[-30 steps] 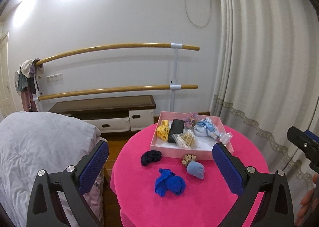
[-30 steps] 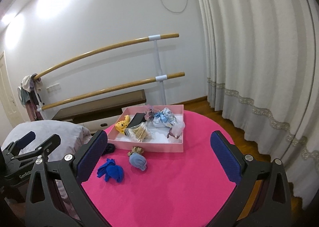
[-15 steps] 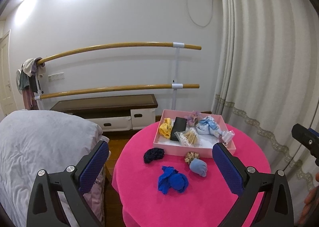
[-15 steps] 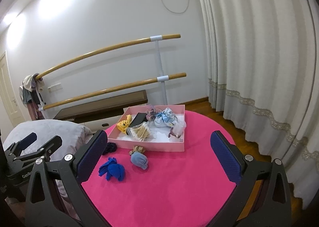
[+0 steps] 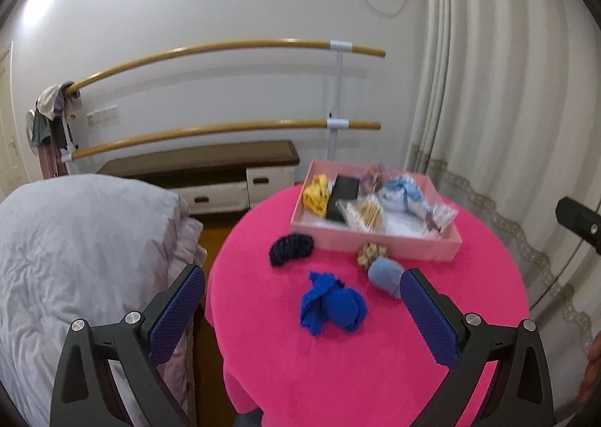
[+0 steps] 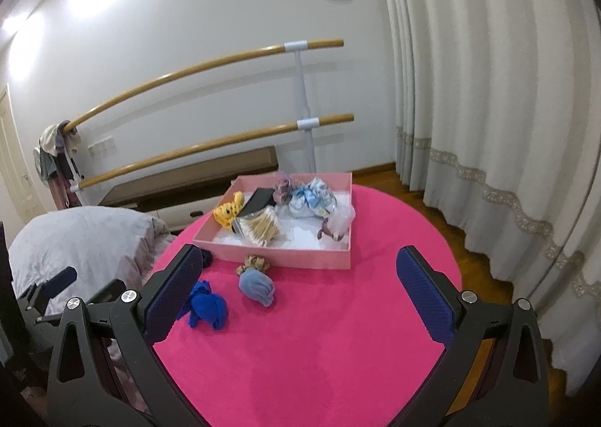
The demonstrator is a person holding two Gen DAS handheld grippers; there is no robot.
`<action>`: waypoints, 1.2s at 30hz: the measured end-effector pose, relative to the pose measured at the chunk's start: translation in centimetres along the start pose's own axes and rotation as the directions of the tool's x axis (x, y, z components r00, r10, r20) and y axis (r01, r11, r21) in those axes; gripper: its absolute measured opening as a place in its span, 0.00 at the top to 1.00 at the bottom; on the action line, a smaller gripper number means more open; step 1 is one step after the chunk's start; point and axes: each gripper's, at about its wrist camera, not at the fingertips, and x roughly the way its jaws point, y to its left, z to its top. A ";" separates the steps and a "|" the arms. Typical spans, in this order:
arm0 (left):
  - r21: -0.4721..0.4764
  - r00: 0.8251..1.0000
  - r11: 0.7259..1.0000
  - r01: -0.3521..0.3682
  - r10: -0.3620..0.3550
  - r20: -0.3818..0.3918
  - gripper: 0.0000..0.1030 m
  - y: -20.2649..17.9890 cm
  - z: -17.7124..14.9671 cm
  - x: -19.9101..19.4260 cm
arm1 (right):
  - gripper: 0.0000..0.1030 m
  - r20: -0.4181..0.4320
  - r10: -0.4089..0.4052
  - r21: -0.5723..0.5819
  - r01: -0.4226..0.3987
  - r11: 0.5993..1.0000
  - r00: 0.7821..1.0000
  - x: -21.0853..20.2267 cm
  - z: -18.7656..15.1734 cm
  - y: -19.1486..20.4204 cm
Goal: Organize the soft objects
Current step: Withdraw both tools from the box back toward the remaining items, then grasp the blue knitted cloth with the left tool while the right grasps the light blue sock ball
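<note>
Grippers, left and right, fingers spread above table.

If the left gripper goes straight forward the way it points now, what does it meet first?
Probably the bright blue cloth bundle: it lies on the pink tablecloth between the open fingers of the left gripper. Depth is unclear, so it might pass above.

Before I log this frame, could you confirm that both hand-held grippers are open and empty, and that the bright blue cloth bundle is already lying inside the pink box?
Not quite. Both the left hand-held gripper and the right hand-held gripper are open and empty, but the bright blue cloth bundle lies on the pink tablecloth, outside and in front of the pink box. The left wrist view shows this clearly.
</note>
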 end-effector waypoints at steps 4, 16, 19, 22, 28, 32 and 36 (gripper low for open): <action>0.007 0.999 1.000 -0.009 0.009 -0.053 0.00 -0.5 -0.6 3.0 | 0.00 -0.046 0.005 0.005 -0.005 1.000 0.999 2.3 -0.7 -0.4; 0.008 0.984 1.000 -0.023 0.024 -0.179 0.00 -1.1 -1.5 13.2 | 0.00 -0.184 0.026 0.013 -0.024 1.000 0.983 9.2 -3.3 -0.8; 0.010 0.979 1.000 -0.024 0.025 -0.200 0.00 -1.2 -1.9 15.7 | 0.00 -0.217 0.034 0.009 -0.033 0.999 0.976 11.0 -3.9 -0.7; 0.014 0.974 1.000 -0.028 0.030 -0.227 0.00 -1.2 -2.3 18.3 | 0.00 -0.249 0.047 0.009 -0.046 0.999 0.967 12.6 -4.5 -0.5; 0.006 0.965 1.000 0.009 -0.007 -0.264 0.04 -1.2 -3.1 22.3 | 0.00 -0.308 0.079 -0.004 -0.084 0.996 0.948 15.8 -5.4 0.3; -0.008 0.955 0.998 0.063 -0.062 -0.290 0.22 -1.3 -3.0 24.1 | 0.00 -0.346 0.102 -0.013 -0.113 0.993 0.933 18.0 -6.0 1.1; 0.016 0.957 0.996 0.089 -0.081 -0.280 0.50 -1.6 -2.5 24.6 | 0.04 -0.382 0.123 -0.022 -0.143 0.990 0.916 20.2 -6.4 2.1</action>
